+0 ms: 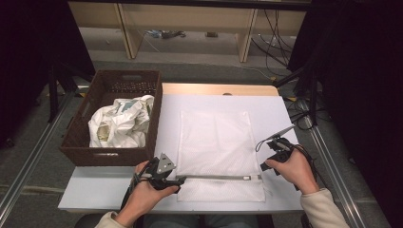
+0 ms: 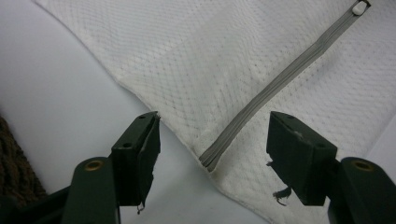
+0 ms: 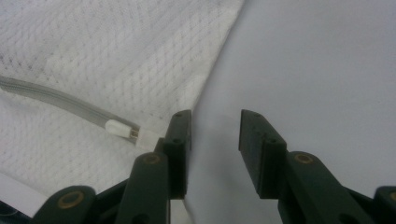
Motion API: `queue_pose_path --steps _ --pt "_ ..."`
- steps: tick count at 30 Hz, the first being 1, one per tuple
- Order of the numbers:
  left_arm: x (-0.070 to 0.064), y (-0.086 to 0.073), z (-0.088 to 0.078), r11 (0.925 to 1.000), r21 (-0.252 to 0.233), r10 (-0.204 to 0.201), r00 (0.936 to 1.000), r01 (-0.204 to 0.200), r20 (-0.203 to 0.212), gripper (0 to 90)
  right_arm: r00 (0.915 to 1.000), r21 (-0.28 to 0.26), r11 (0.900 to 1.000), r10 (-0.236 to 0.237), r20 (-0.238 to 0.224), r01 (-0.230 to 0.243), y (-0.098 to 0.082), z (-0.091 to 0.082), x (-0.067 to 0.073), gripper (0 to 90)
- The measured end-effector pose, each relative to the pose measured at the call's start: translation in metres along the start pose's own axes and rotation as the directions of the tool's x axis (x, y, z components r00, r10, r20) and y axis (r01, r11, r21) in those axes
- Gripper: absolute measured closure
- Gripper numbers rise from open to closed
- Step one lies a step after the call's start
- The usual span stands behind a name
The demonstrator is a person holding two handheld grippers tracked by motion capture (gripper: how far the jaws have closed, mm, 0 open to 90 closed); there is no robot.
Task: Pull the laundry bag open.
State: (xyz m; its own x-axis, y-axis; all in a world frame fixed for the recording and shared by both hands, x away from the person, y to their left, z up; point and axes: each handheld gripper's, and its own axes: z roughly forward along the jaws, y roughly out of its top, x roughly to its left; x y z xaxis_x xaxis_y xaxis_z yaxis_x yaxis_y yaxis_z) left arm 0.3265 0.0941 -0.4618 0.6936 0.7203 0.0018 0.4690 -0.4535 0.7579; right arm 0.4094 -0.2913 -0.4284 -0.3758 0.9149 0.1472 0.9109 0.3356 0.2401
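A white mesh laundry bag (image 1: 214, 137) lies flat on the white table (image 1: 275, 114). Its grey zipper (image 1: 214, 177) runs along the near side, with the white pull (image 1: 246, 177) at the right end. My left gripper (image 1: 179, 180) is open at the zipper's left end. In the left gripper view that end of the zipper (image 2: 219, 149) lies between the spread jaws of the gripper (image 2: 212, 154), untouched. My right gripper (image 1: 264, 166) is open at the bag's right edge. In the right gripper view the gripper (image 3: 215, 135) has bare table between its jaws, and the pull (image 3: 119, 128) sits just left of them.
A brown wicker basket (image 1: 157, 118) stands at the table's left side with crumpled white cloth (image 1: 121, 123) in it; its weave shows at the edge of the left gripper view (image 2: 14, 158). Wooden shelf legs and cables stand on the floor beyond the table.
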Motion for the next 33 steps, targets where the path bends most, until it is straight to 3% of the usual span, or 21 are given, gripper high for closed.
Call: queue_pose_path --steps 2,3,6,7,8,9,10,11,13,14,15,16,20,22,23,30,31,32,33 --pt "0.000 0.000 0.000 1.0000 0.000 0.009 1.0000 -0.009 0.001 35.4 0.9999 -0.004 1.000 -0.014 -0.001 0.014 0.000 0.001 -0.001 65.0" --pt "0.000 0.000 0.001 1.0000 -0.002 -0.005 1.0000 0.005 0.007 35.4 0.9999 -0.004 1.000 -0.014 -0.001 0.014 0.000 0.001 -0.001 65.0" --pt "0.000 -0.001 0.002 1.0000 -0.002 -0.007 0.9999 0.007 0.007 36.6 0.9999 0.030 0.999 0.011 -0.008 -0.011 -0.002 0.003 0.002 65.7" --pt "0.000 -0.001 0.002 1.0000 0.001 -0.002 1.0000 0.002 0.007 36.9 0.9988 0.059 0.997 0.048 -0.006 -0.048 -0.003 0.003 0.005 65.9" --pt "-0.001 -0.001 0.002 0.9999 -0.004 -0.012 0.9999 0.012 0.008 37.0 1.0000 0.036 0.999 0.004 -0.008 -0.004 -0.003 0.005 0.002 66.2" --pt "-0.001 -0.001 0.002 0.9999 -0.004 -0.012 0.9999 0.012 0.008 37.1 0.9997 0.051 0.998 0.022 -0.010 -0.021 -0.004 0.005 0.003 66.3" --pt "0.001 0.000 0.000 0.9992 0.024 0.032 0.9994 -0.033 0.012 37.1 0.9997 0.051 0.998 0.022 -0.010 -0.021 -0.004 0.005 0.003 66.3" --pt "0.000 0.000 0.002 0.9999 -0.004 0.014 0.9999 -0.014 0.010 37.3 0.9990 0.077 0.996 0.041 -0.018 -0.039 -0.006 0.003 0.004 66.5" --pt "-0.001 -0.001 0.002 1.0000 -0.005 -0.001 1.0000 0.001 0.009 37.4 0.9986 0.074 0.996 0.048 -0.022 -0.046 -0.007 0.003 0.004 66.8" --pt "0.003 0.000 -0.001 0.9978 0.043 0.051 0.9986 -0.051 0.012 37.6 0.9977 0.080 0.995 0.062 -0.027 -0.060 -0.008 0.003 0.006 67.6" --pt "0.003 0.000 -0.001 0.9978 0.043 0.051 0.9986 -0.051 0.012 37.7 0.9980 0.083 0.995 0.054 -0.031 -0.052 -0.008 0.003 0.005 67.6" --pt "0.000 -0.001 0.002 1.0000 -0.006 -0.005 1.0000 0.005 0.006 37.8 0.9983 0.089 0.995 0.051 -0.030 -0.048 -0.008 0.004 0.006 67.6" --pt "0.000 -0.001 0.003 1.0000 -0.005 -0.008 0.9999 0.008 0.011 38.0 0.9972 0.078 0.995 0.060 -0.043 -0.057 -0.009 0.009 0.009 68.1" --pt "0.001 0.000 0.002 0.9991 0.025 0.034 0.9993 -0.034 0.016 38.1 0.9964 0.081 0.995 0.067 -0.051 -0.063 -0.009 0.010 0.010 68.1" --pt "0.002 0.000 0.001 0.9982 0.032 0.051 0.9986 -0.051 0.015 38.0 0.9965 0.080 0.995 0.065 -0.052 -0.061 -0.009 0.011 0.010 68.1" --pt "0.002 -0.001 0.002 0.9987 0.035 0.038 0.9991 -0.038 0.017 38.1 0.9972 0.116 0.992 0.050 -0.056 -0.043 -0.007 0.018 0.013 68.1" --pt "0.002 -0.001 0.002 0.9986 0.037 0.039 0.9991 -0.039 0.016 38.2 0.9976 0.101 0.995 0.003 -0.069 0.004 -0.007 0.020 0.011 68.1" --pt "0.001 -0.001 0.003 0.9991 0.032 0.027 0.9995 -0.027 0.016 38.2 0.9969 0.127 0.991 0.049 -0.061 -0.041 -0.006 0.019 0.016 68.1" --pt "0.002 -0.001 0.003 0.9989 0.034 0.031 0.9993 -0.031 0.021 38.2 0.9964 0.123 0.991 0.060 -0.061 -0.052 -0.006 0.020 0.018 68.1"
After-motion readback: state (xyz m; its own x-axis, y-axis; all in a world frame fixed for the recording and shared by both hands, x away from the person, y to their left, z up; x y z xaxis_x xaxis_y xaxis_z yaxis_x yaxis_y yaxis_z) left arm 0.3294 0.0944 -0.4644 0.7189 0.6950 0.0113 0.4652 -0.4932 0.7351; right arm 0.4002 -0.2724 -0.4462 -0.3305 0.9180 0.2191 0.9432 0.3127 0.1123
